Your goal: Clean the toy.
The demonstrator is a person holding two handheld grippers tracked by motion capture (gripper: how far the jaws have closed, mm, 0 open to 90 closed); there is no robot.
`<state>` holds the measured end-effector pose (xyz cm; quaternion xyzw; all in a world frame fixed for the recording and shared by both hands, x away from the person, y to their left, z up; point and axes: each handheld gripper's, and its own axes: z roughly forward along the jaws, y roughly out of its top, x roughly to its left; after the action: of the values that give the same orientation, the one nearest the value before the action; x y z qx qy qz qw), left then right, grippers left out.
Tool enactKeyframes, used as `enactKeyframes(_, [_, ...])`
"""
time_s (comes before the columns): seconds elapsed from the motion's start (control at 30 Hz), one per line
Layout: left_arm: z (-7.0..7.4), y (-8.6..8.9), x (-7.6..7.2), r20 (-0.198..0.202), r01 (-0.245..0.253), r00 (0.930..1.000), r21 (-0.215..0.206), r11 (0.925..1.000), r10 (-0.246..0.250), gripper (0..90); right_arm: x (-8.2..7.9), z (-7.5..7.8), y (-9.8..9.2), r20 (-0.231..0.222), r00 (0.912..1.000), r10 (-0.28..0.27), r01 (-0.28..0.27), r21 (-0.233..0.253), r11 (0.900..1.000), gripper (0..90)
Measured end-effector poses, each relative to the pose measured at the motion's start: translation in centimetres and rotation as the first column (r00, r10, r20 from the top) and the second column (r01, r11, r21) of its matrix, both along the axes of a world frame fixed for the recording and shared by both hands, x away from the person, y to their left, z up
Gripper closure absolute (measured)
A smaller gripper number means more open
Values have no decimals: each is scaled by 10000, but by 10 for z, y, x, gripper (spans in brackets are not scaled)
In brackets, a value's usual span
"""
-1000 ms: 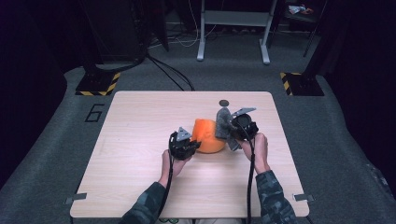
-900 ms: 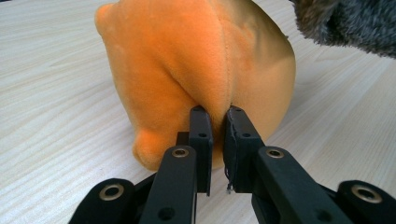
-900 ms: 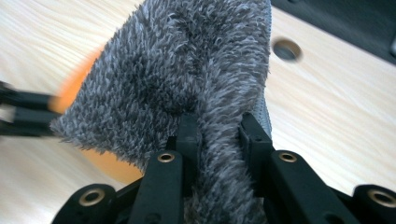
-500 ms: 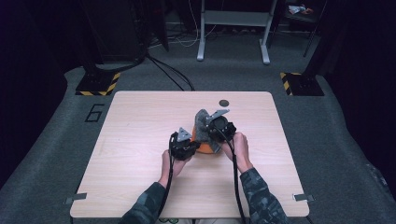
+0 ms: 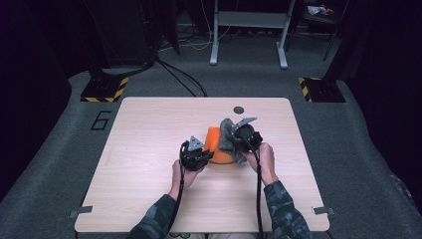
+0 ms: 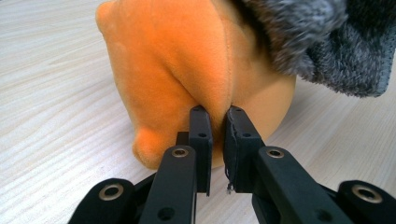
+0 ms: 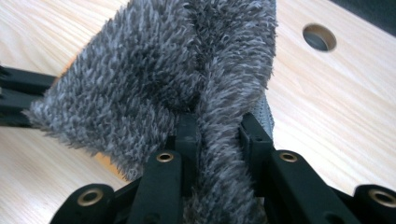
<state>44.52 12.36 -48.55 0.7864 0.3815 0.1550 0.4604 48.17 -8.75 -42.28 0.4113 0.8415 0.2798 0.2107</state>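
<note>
An orange plush object (image 5: 217, 147) (image 6: 187, 70) lies at the middle of the wooden table (image 5: 149, 149). My left gripper (image 5: 198, 155) (image 6: 216, 135) is shut on a fold of its orange fabric at its near left side. A grey fuzzy cloth (image 5: 228, 134) (image 7: 163, 84) is draped over the orange plush's right side. My right gripper (image 5: 241, 139) (image 7: 217, 135) is shut on a fold of this grey cloth, holding it against the plush. The cloth's edge also hangs into the left gripper view's top right (image 6: 327, 51).
A round hole (image 5: 238, 109) (image 7: 319, 37) is in the table beyond the plush. On the floor past the table stand a metal frame (image 5: 247, 30) and two black bases with yellow striped edges (image 5: 104, 88). Cables trail across the floor (image 5: 184, 79).
My right gripper carried the grey cloth left over the orange plush, then drew back slightly right so the cloth covers its right side. My left gripper stayed put.
</note>
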Motion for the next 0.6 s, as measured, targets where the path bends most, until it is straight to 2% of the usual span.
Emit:
enactKeyframes(0.37, [0,0,1,-21,30,10000,72,10000,-30,821,5,-13,-19,-394,9978,-538,534,-102,9985,732])
enactKeyframes(0.47, [0,0,1,-10,14,10000,66,10000,-14,821,7,-19,-22,-574,9962,-651,639,-225,9977,732])
enactKeyframes(0.53, [0,0,0,-33,2,10000,18,10000,-2,821,9,-26,-25,-894,9922,-863,842,-271,9961,732])
enactKeyframes(0.6, [0,0,1,-23,6,10000,27,10000,-5,821,10,-28,-25,-1032,9896,-1004,968,-390,9945,732])
